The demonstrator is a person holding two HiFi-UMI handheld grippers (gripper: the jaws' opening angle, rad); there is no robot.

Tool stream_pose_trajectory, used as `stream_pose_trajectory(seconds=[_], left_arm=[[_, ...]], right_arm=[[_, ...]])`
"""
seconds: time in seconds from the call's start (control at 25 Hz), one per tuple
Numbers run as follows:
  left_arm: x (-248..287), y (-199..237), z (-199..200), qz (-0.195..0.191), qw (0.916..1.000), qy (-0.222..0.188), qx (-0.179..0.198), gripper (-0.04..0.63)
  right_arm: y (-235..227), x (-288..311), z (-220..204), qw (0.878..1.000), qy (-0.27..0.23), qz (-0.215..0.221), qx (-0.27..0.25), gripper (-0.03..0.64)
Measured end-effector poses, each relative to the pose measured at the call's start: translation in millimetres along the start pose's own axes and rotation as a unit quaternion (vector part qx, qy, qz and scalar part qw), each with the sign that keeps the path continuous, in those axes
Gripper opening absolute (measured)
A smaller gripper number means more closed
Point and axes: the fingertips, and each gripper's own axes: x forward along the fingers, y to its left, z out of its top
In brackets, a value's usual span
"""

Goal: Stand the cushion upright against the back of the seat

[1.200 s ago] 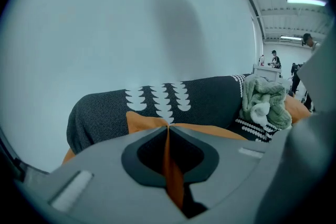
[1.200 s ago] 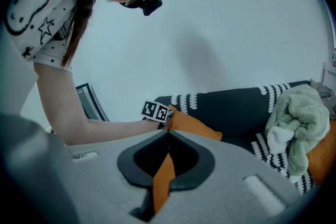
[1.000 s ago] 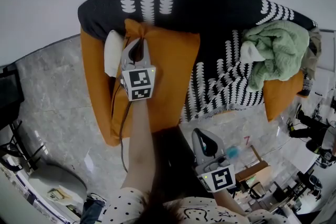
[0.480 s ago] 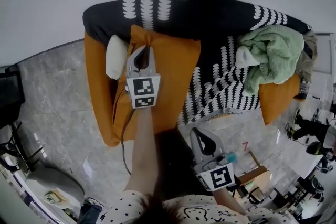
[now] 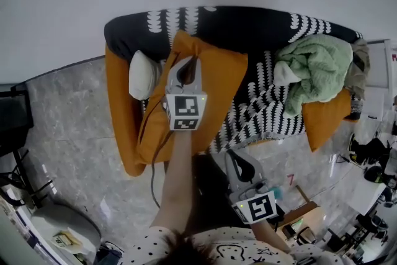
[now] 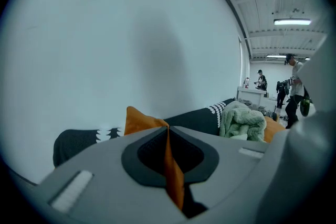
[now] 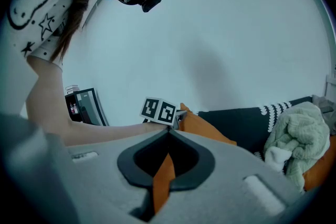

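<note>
The orange cushion [image 5: 217,80] leans tilted on the sofa seat, its top corner up against the black patterned throw [image 5: 248,25] that covers the seat back. My left gripper [image 5: 186,63] is shut on the cushion's upper edge. In the left gripper view a fold of orange fabric [image 6: 172,168] is pinched between the jaws of that gripper [image 6: 168,129]. My right gripper [image 5: 234,157] sits at the cushion's lower right corner. The right gripper view shows orange fabric [image 7: 164,176] clamped in this gripper [image 7: 168,135], with the cushion [image 7: 207,127] and the left gripper's marker cube [image 7: 159,110] ahead.
A white pillow [image 5: 142,74] lies by the orange sofa arm [image 5: 121,121]. A green blanket [image 5: 317,70] is heaped on the sofa's right end, over a second orange cushion [image 5: 325,118]. Behind the sofa is a plain wall. People stand far off in the room [image 6: 294,86].
The left gripper has risen and shifted right toward the seat back, lifting the cushion's top edge with it. The right gripper has come up slightly with the lower corner.
</note>
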Motion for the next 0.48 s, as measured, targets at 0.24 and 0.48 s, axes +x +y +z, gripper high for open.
stream_pose_trajectory(seconds=[0.24,0.48], left_arm=[[3,1,41,-0.005,0.9993,-0.036,0.003,0.008],[8,23,87,0.006,0.9969,-0.078,-0.012,0.008]], right_arm=[[5,-4,17,1.000,-0.020,-0.002,-0.005,-0.005],[9,-5,27,1.000,-0.025,-0.002,-0.017,-0.005]])
